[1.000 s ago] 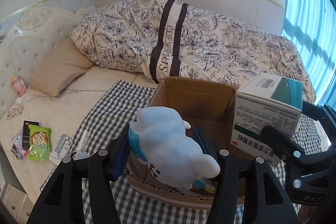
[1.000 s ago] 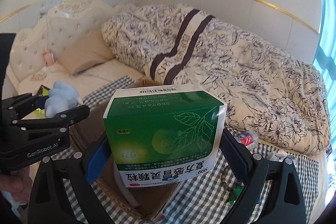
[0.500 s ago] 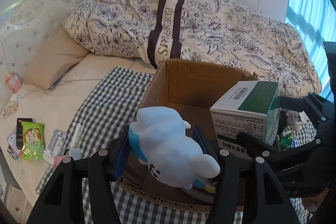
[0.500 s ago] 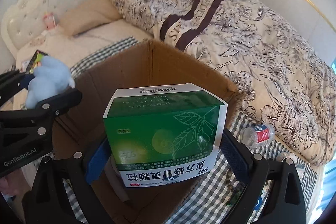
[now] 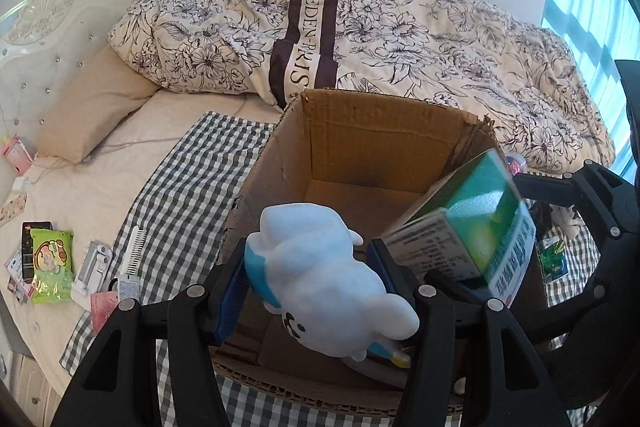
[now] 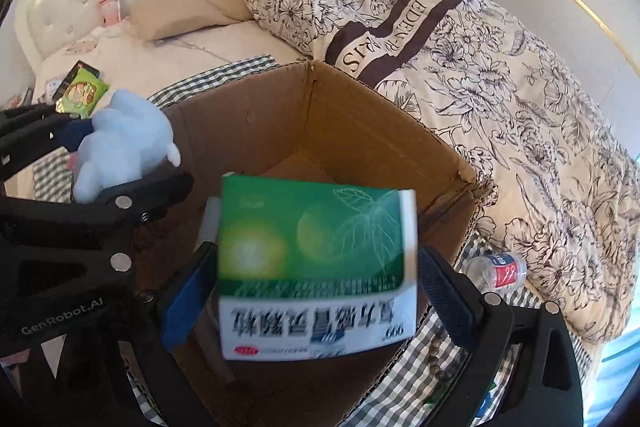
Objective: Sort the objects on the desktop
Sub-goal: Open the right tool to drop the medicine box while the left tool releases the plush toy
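**Both grippers loaded over the open carton**

Left gripper (image 5: 316, 283): blue pads pinch a pale blue, soft-looking rabbit-shaped toy (image 5: 328, 275) across its body, over the near edge of the brown corrugated cardboard box (image 5: 360, 151). Judged light and squashy; a mid-body hold suits it, ears and limbs would flex.

Right gripper (image 6: 316, 291): the green and white cardboard medicine carton (image 6: 316, 267) sits between its blue pads, tilted over the box mouth. The carton is motion-blurred, and a gap seems to show at its right side, so I cannot tell whether the fingers pinch it or have spread. Judged light, stiff, smooth-faced; best held across its two short sides, not too hard or the walls may dent.

Views compared: the left wrist view shows the box floor and, far left on the checked cloth (image 5: 180, 187), a white comb (image 5: 134, 251) and green snack packet (image 5: 52, 259). Only the right wrist view shows the small plastic bottle (image 6: 496, 269) right of the box.

Farthest: floral duvet (image 5: 360, 35).
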`<state>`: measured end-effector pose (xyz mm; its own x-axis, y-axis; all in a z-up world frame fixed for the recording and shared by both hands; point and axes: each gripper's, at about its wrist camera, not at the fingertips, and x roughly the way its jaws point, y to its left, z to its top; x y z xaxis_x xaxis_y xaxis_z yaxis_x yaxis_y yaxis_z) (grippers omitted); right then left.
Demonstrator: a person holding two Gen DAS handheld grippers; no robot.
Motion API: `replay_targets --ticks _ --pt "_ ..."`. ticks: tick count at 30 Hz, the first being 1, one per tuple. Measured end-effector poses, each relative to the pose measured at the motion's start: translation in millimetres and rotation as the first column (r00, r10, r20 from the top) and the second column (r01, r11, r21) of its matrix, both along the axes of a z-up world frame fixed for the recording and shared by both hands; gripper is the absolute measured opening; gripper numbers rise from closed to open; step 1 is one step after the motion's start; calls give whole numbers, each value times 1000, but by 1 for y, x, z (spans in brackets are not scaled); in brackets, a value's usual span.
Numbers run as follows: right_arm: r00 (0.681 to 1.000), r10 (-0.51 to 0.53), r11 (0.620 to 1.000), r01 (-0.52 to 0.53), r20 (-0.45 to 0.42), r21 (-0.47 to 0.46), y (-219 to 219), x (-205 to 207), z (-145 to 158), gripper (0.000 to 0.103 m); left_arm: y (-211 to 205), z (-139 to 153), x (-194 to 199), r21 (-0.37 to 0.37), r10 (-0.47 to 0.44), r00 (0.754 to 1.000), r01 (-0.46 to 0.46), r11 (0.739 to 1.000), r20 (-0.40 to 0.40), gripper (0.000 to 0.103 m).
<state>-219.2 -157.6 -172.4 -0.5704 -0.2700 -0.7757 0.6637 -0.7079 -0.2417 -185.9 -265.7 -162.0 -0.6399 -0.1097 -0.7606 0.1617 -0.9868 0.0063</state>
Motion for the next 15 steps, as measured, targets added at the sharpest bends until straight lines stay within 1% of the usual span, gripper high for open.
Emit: replay_targets --ticks 9,15 --pt "997 43 999 -43 -66 -5 -4 16 11 100 4 15 2 -4 8 1000 -8 1000 -27 67" --pt "994 55 998 -57 -97 -13 -1 27 24 100 6 29 9 -3 16 999 -16 1000 -52 67"
